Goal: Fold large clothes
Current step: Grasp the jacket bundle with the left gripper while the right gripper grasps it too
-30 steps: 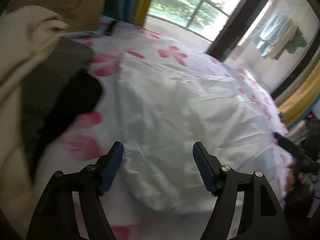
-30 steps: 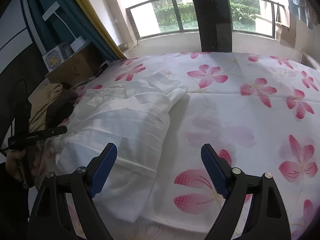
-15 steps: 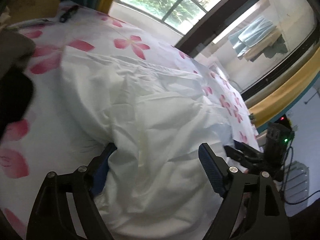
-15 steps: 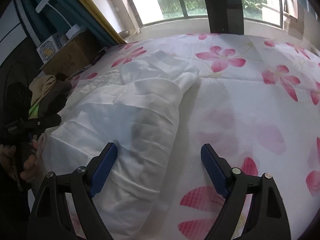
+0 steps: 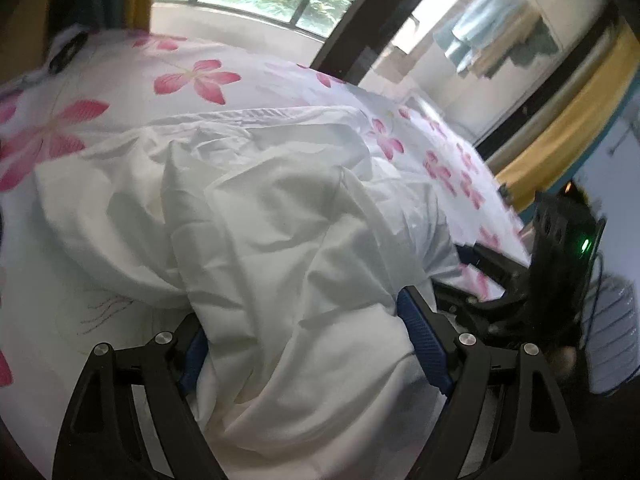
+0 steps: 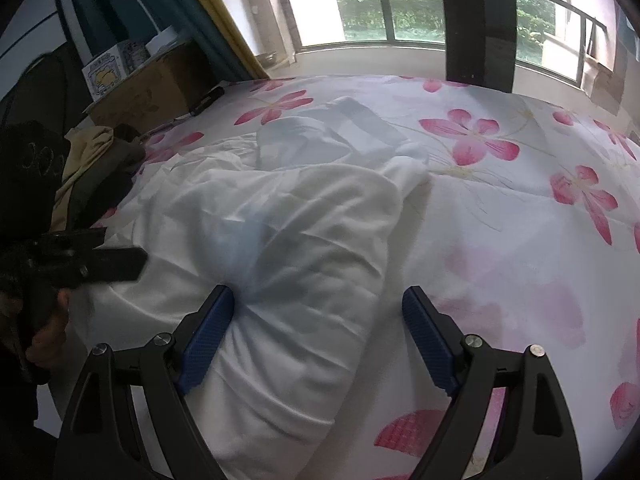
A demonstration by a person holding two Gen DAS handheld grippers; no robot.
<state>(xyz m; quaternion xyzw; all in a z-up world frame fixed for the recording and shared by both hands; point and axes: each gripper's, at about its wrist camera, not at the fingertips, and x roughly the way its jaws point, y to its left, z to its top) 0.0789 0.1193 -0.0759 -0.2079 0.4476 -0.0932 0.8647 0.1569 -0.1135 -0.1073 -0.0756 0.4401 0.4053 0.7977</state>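
Observation:
A large white garment (image 5: 280, 216) lies crumpled on the floral bedsheet (image 5: 192, 80). My left gripper (image 5: 308, 340) stands wide open over its near edge. A thick fold of the cloth lies between the blue pads and drapes over the left fingertip (image 5: 192, 354). In the right wrist view the same white garment (image 6: 288, 232) fills the middle. My right gripper (image 6: 318, 336) is open, astride the garment's right-hand edge. Its left fingertip (image 6: 208, 332) rests against the cloth, and its right one hangs over bare bedsheet (image 6: 520, 240). Each view shows the other gripper at its side: the right gripper (image 5: 516, 280) and the left gripper (image 6: 80, 264).
A pile of beige and dark clothes (image 6: 96, 164) lies at the bed's left side beside a cardboard box (image 6: 148, 96). A small black object (image 6: 204, 102) lies near the bed's far left corner. Windows with a railing (image 6: 392, 8) stand behind the bed. A hand (image 6: 44, 332) holds the left gripper.
The left gripper has swung right, away from the clothes pile, and come over the white garment, which now lies between its fingers. The right gripper has come down closer to the garment's edge.

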